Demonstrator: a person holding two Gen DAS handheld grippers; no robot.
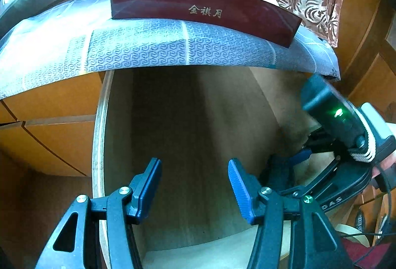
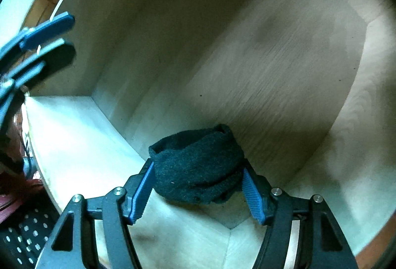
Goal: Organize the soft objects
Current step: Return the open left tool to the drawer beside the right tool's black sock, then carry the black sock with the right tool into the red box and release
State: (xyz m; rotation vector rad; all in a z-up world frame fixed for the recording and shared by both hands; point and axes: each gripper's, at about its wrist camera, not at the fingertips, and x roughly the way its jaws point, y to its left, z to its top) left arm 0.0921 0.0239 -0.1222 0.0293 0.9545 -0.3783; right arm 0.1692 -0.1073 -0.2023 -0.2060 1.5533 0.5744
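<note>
Socks go into a pale wooden drawer (image 2: 284,76) as the right gripper (image 2: 198,191) reaches inside, jaws closed on a rolled dark knit sock bundle (image 2: 198,165).
Left gripper (image 1: 195,191) hovers at the drawer's mouth, jaws spread wide and holding nothing; above it, a glossy maroon box with gold lettering (image 1: 203,11) sits on a blue patterned cloth (image 1: 148,46) covering the surface.

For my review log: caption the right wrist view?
Right gripper holds a rolled dark sock inside a wooden drawer.
</note>
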